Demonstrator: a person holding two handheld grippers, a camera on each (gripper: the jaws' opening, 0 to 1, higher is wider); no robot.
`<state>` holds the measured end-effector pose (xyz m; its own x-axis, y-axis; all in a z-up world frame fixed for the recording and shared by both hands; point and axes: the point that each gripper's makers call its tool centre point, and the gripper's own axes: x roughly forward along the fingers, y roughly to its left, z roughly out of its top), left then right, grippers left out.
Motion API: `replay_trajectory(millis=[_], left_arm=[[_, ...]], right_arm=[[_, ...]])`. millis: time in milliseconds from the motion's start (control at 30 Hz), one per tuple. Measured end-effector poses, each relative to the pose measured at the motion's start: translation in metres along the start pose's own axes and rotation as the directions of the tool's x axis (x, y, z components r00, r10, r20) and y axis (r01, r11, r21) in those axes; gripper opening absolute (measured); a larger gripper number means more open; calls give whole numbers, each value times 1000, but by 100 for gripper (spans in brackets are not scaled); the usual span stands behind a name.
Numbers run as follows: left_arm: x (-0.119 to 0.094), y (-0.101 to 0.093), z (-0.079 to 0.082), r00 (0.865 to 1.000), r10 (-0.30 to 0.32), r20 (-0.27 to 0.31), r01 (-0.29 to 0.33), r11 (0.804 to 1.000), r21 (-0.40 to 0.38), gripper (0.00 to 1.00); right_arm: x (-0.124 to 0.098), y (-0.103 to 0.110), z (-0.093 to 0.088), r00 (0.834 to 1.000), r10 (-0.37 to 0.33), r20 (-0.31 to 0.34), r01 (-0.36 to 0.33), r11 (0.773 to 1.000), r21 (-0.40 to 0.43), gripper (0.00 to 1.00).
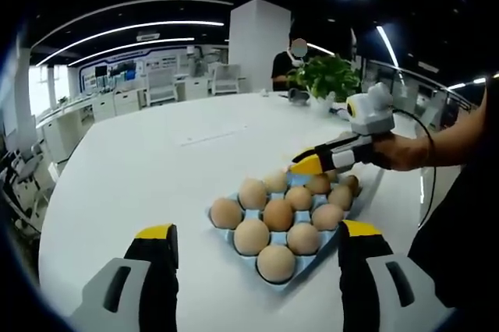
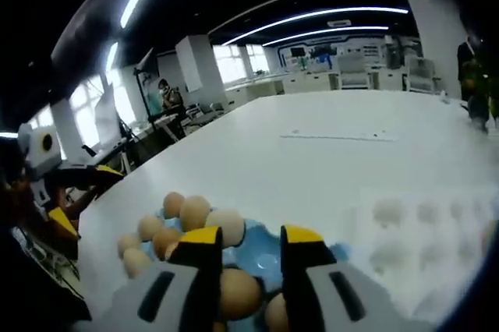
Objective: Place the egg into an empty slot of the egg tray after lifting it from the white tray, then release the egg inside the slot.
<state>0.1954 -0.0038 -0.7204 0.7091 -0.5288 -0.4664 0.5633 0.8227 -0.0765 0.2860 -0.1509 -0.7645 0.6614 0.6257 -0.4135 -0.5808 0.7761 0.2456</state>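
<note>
1. Nearest the lens in the right gripper view, the right gripper holds a brown egg between narrow yellow-tipped jaws, low over the blue egg tray.
2. In the left gripper view, the left gripper hangs wide and empty just before the tray.
3. The white tray lies just beside.
4. Light, brittle and smooth, the egg probably wants gentle pressure across its middle.
</note>
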Motion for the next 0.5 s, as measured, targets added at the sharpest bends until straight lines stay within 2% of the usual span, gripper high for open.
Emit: replay_trajectory(millis=[100,200,400,500], left_arm=[[0,0,-1,1000,1,-5,0,1000,5,84],[0,0,-1,1000,-1,-6,1,1000,10,84],[1,-1,-1,1000,-6,-9,6,1000,9,84],[1,-1,-1,1000,-5,-9,5,1000,7,84]], right_arm=[[-5,-9,0,1000,-22,5,22,1000,-1,29],[-13,-25,2,997,-71,23,72,997,-18,29],[-35,-64,-2,987,-159,25,158,987,23,29],[-43,-74,-4,983,-183,26,182,983,27,29]])
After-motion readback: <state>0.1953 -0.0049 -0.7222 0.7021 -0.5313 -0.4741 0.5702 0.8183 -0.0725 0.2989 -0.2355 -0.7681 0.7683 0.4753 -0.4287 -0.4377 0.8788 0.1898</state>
